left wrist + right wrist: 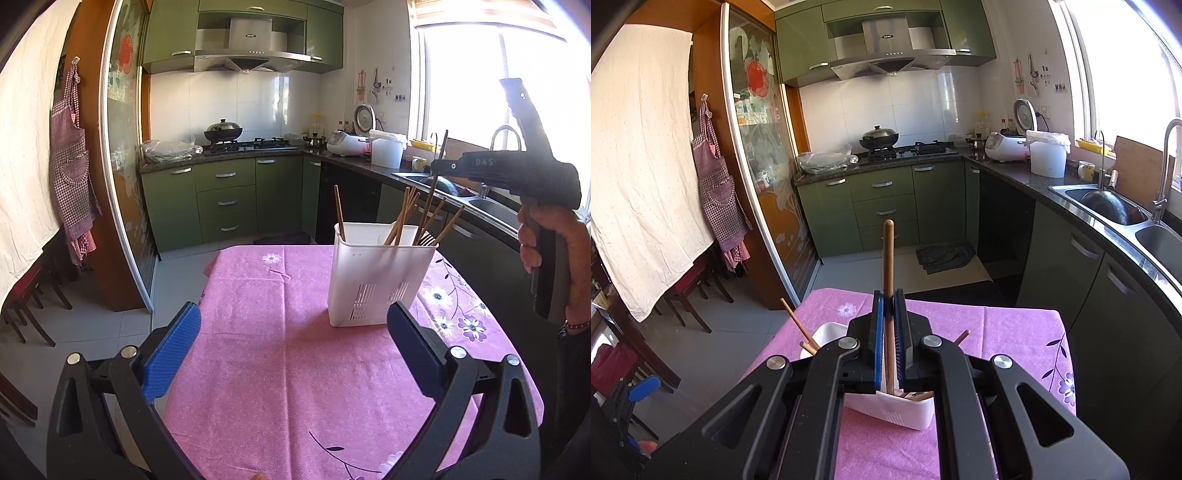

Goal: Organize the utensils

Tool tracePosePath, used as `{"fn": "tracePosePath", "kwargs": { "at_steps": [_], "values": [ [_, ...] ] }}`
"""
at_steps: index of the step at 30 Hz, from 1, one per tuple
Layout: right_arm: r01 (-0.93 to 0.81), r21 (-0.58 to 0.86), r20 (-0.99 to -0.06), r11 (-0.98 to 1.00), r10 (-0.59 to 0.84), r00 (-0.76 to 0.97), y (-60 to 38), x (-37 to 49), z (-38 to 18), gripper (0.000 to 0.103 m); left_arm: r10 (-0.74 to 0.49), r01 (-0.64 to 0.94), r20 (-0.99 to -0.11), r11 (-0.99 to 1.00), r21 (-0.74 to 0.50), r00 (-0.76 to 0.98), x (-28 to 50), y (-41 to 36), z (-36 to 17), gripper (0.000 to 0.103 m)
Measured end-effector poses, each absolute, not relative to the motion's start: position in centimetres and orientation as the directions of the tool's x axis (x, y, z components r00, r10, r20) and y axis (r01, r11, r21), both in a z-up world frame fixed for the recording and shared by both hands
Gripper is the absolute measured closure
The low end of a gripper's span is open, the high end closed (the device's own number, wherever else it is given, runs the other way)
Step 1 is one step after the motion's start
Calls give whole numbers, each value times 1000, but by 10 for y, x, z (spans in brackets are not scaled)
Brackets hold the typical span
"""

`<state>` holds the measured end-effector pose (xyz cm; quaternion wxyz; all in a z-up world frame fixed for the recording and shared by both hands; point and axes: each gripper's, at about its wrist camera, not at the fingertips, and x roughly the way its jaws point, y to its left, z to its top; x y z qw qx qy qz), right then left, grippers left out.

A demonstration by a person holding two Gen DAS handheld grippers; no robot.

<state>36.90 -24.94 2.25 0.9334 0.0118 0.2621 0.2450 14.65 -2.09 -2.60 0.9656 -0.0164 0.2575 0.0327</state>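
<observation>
Here the room is a kitchen: green cabinets [882,192] run along the back wall and turn under a bright window [498,92] on the right, with a steel range hood [251,48] above a gas hob [908,149] that carries a lidded wok [879,137]. A dark counter holds a rice cooker [1004,147] and a white bucket [1047,153], then a steel sink [1108,203] with a tall tap. On the left hang a pale cloth [642,177] and a checked apron [718,192] beside a sliding glass door [764,155]. The floor is grey tile.

The tabletop [277,350] is covered by a pink cloth with purple flowers along its right edge. On it, toward the right, stands a white utensil holder [376,273], upright, with several wooden chopsticks [402,218] leaning in it and fork tines just showing at its right rim.

The left claw [295,354] hangs released, blue pads wide apart, low over the cloth just short of the holder with nothing between them. The right claw [888,306], in a person's hand [554,251], is clenched on a single chopstick [888,254], held nearly upright right above the holder, its lower end reaching down inside.
</observation>
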Motion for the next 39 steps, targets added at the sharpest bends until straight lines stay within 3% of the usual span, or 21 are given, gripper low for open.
{"fn": "tracePosePath", "kwargs": {
  "at_steps": [13,19,25,29,30,34,39],
  "values": [
    [-444,95,-530,891,423,735,-237,372,-26,96,32,-48,-519,999,-17,854,147,-28,-31,7],
    [-451,70,-456,890,430,779,-249,334,-3,95,27,-43,-514,999,-20,857,144,-29,-30,7],
    [-429,70,-388,900,421,820,-279,264,-2,67,21,-41,-508,999,-27,861,137,-28,-30,7],
    [-390,97,-405,916,394,825,-303,223,-36,30,25,-43,-511,999,-23,859,130,-28,-35,7],
    [-380,107,-413,919,389,824,-309,214,-45,26,25,-43,-513,999,-23,858,128,-28,-36,7],
    [-349,148,-438,925,378,815,-331,184,-75,14,29,-44,-514,999,-17,857,118,-30,-41,7],
    [-324,153,-397,934,358,845,-349,144,-86,5,33,-45,-515,999,-12,856,101,-30,-44,7]
  ]
}}
